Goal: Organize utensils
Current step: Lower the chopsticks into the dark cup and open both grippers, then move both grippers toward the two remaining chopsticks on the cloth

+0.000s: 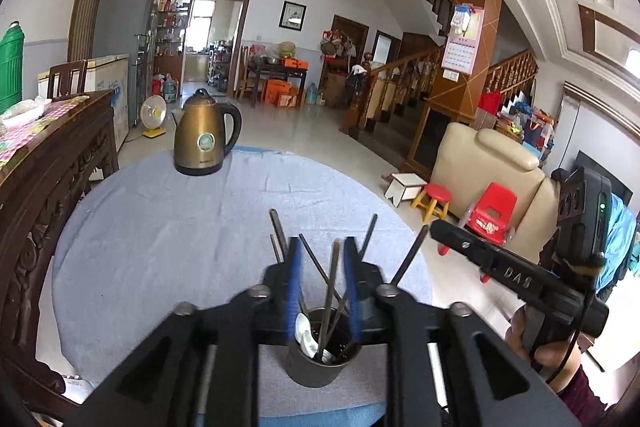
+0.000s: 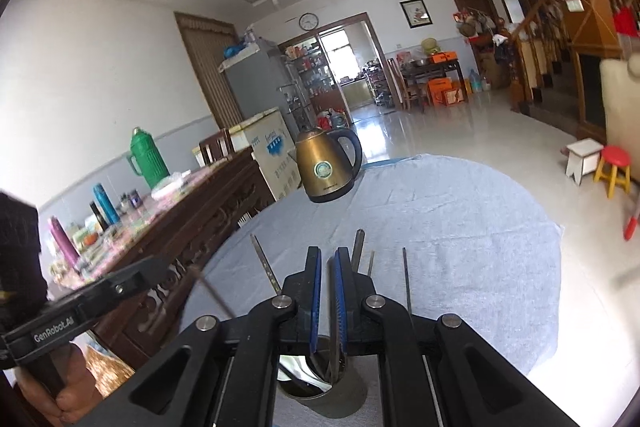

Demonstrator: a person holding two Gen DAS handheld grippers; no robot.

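Both claws tilt down over the holder [image 1: 316,359], left claw [image 1: 322,259] loosely straddling chopsticks [image 1: 332,291], right claw [image 2: 326,267] nearly closed

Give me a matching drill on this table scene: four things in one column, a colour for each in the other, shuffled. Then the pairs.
Things:
1. kettle
2. holder cup
3. spoon
4. tablecloth

Colours:
A. white
B. light blue-grey
C. bronze-gold
D. dark grey

Pairs: 1-C, 2-D, 3-A, 4-B

A round table [image 1: 140,235] under a grey-blue cloth carries a bronze kettle [image 1: 202,137] and a dark utensil cup [image 1: 316,359]
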